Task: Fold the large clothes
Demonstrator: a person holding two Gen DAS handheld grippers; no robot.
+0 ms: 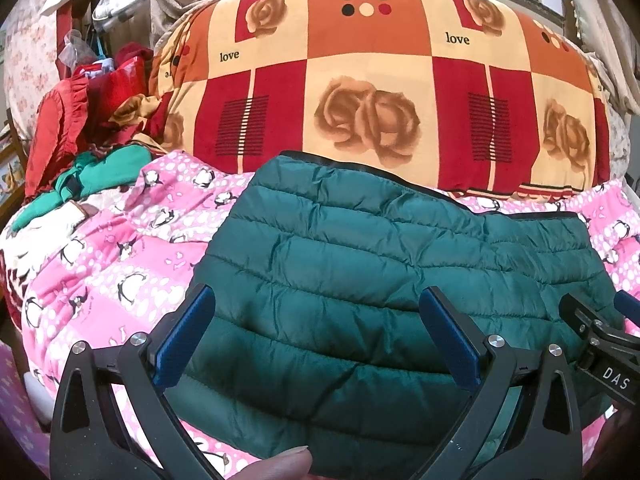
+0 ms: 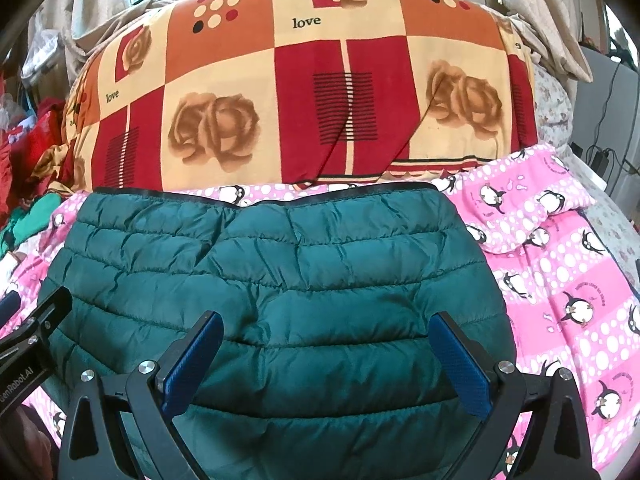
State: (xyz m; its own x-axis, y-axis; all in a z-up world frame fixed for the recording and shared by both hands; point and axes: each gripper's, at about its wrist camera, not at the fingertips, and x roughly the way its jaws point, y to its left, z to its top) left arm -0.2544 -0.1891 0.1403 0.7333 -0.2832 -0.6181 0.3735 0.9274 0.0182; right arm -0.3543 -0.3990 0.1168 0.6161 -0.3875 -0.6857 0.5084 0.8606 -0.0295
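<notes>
the green jacket [image 1: 360,264] lies flat on the pink blanket [image 1: 100,264], under both the left gripper [image 1: 320,332] and right gripper [image 2: 326,354], fingers spread wide, holding nothing.

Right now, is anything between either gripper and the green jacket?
Nothing visible. The left gripper and right gripper are both open directly over the jacket, which lies on the pink blanket with nothing on top.

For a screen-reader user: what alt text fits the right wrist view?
A dark green quilted jacket lies on a pink penguin-print bedspread, with the open right gripper over its near edge. A rose-patterned blanket is piled behind.
</notes>
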